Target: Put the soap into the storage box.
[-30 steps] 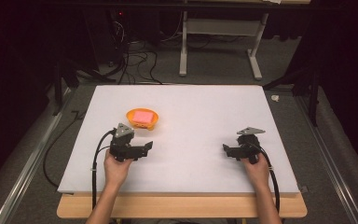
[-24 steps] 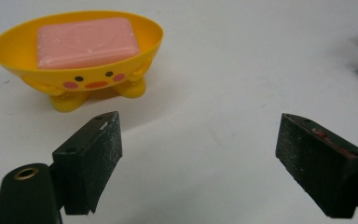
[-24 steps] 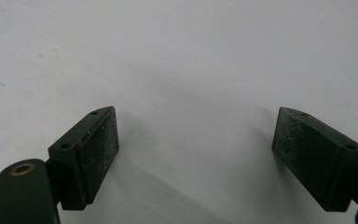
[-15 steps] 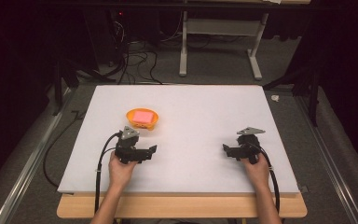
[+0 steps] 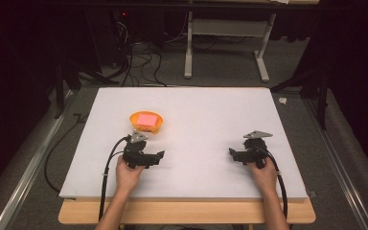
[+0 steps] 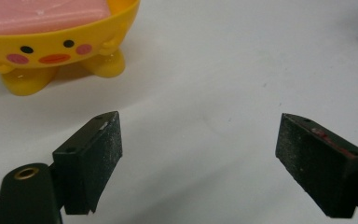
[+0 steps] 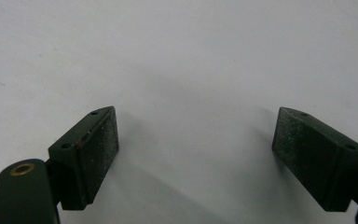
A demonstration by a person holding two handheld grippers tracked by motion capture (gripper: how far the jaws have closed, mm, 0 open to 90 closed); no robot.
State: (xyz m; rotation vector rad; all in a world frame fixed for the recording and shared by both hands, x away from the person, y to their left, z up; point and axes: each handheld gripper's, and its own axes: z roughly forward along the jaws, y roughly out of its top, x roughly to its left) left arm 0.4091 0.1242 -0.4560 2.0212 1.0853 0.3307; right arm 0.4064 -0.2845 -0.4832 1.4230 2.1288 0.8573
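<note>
1. Your left gripper (image 5: 160,155) rests low on the white table (image 5: 211,115) with its jaws spread wide and nothing between them. The yellow duck-faced bowl (image 5: 146,122) stands just beyond it, near but apart, with the pink block (image 5: 146,118) lying inside. In the left gripper view the bowl (image 6: 51,44) sits up and to the left of the jaw line, not between the pads (image 6: 105,149). If you close from this heading, you probably pinch air or clip one of the bowl's feet.

2. The bowl stands on small rounded feet and looks light. If you push forward with one pad leading, you likely shove it across the smooth table or tip it, and the pink block (image 6: 42,16) may slide out.

3. The rim curves outward. A pinch on the wall alone may slip off upward, so expect the bowl to squirt free unless a pad goes inside the rim.

4. If you go for the block instead, the bowl wall may stop your pads before they reach it.

5. Your right gripper (image 5: 231,153) lies well apart on the right side, jaws also spread and empty over bare table. It cannot steady the bowl from there, so any slip goes uncaught.

6. The left cable (image 5: 108,167) trails back off the table edge; a quick turn may drag on it and spoil your aim.
</note>
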